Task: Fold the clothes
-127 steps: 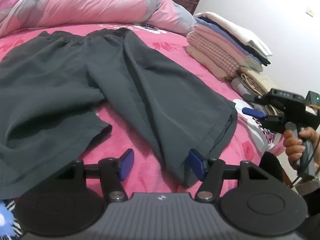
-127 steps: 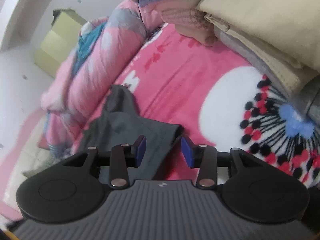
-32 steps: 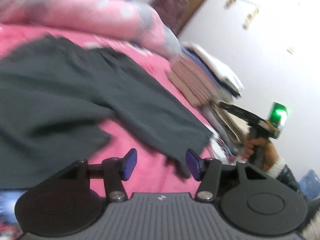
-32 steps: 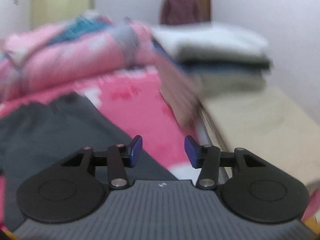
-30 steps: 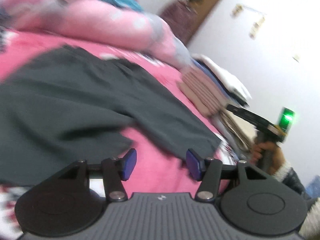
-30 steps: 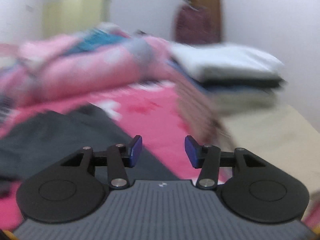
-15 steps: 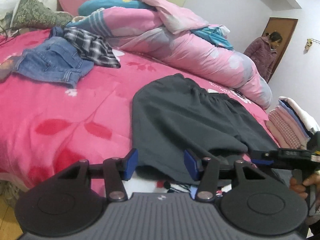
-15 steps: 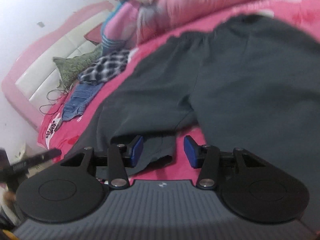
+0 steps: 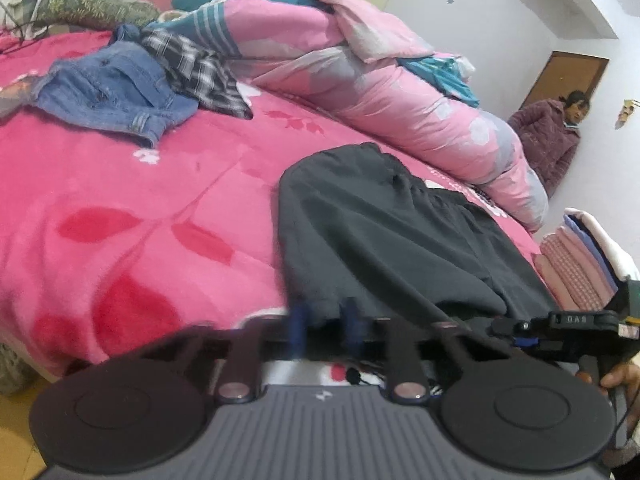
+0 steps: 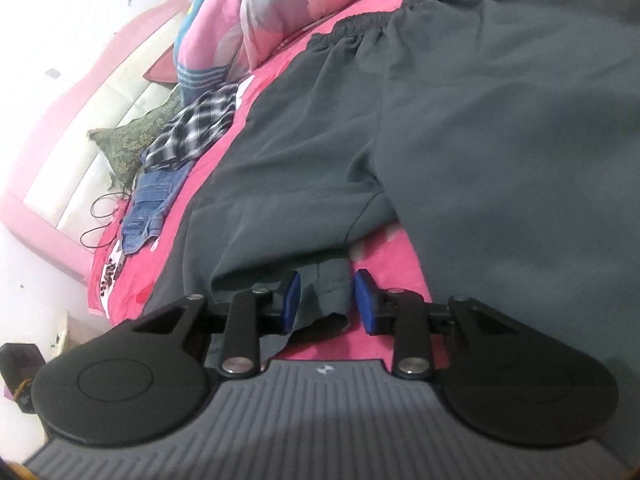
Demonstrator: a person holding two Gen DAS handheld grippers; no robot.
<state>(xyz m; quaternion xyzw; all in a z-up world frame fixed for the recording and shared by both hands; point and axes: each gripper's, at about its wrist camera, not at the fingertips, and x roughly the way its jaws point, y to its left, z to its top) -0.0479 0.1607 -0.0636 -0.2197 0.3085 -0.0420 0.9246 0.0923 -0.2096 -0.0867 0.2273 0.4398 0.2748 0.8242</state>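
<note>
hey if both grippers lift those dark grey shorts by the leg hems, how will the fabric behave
The dark grey shorts lie in soft wrinkles on the pink bedspread, so they will probably sag and drape between the grips. The cloth looks thin, so likely light. The gathered waistband may trail last.

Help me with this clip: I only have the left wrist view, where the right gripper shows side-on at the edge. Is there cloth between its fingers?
Observer: Yes. In the right wrist view a leg hem of the dark grey trousers sits between the blue pads of the right gripper, whose jaws are closing.
Reviewer: Pinched already?
Observer: Not yet. A narrow gap shows between the cloth and the pad on the right.
Reviewer: Which leg is it?
Observer: The one on the left of that view. The other leg runs past the gripper on the right, outside its fingers.
</note>
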